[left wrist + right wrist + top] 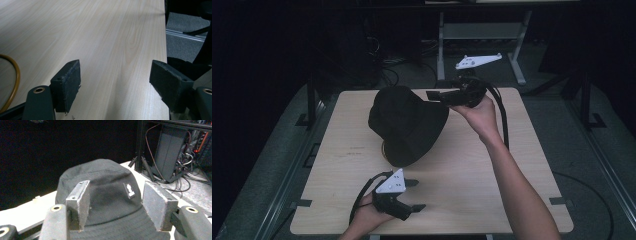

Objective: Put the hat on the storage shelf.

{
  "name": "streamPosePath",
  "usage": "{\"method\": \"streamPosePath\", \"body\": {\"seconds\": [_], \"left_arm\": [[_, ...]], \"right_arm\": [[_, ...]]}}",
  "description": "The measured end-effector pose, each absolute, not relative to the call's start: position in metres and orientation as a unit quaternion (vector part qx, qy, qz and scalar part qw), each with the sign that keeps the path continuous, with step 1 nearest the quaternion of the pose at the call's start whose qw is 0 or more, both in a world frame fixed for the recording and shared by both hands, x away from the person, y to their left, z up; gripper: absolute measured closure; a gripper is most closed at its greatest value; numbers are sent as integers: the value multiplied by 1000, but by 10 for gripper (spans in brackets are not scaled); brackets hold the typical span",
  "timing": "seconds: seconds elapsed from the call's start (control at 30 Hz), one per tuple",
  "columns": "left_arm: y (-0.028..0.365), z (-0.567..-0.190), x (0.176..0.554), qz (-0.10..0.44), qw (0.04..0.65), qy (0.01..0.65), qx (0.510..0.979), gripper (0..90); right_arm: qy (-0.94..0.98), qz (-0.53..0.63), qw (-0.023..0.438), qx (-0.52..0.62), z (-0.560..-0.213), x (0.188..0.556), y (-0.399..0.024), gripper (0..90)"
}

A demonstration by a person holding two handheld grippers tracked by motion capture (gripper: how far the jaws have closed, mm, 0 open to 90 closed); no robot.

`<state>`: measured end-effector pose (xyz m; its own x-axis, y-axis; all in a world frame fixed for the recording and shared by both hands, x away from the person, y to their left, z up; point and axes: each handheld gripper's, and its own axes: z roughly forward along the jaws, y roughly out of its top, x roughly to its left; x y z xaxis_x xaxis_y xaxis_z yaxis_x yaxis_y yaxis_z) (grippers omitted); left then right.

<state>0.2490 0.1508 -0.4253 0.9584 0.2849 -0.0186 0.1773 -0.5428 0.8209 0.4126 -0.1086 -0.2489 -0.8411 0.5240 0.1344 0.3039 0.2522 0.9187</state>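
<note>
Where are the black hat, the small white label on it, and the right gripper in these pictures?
black hat [404,125]: high view, on the middle of its crown.
white label [130,190]: right gripper view, on the patch at the crown's side.
right gripper [432,95]: high view, between its two jaw tips, at the hat's brim.

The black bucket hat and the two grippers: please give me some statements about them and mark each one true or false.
1. The black bucket hat rests on the wooden table. True.
2. The right gripper is clamped on the hat's brim. False: in the right gripper view its fingers stand apart above the brim, pressing on nothing.
3. The left gripper holds an orange ring. False: its fingers are open over bare wood; an orange curved edge lies off to the side.
4. The hat carries a small dark patch with a white mark. True.
5. The left gripper is nearer the person than the hat. True.
</note>
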Motion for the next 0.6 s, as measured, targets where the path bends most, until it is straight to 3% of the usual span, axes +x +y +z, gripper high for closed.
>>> {"method": "streamPosePath", "body": {"seconds": [0.6], "left_arm": [[151, -426, 251, 59, 459, 136, 876, 228]], "right_arm": [[781, 549, 98, 283, -263, 401, -140, 306]]}}
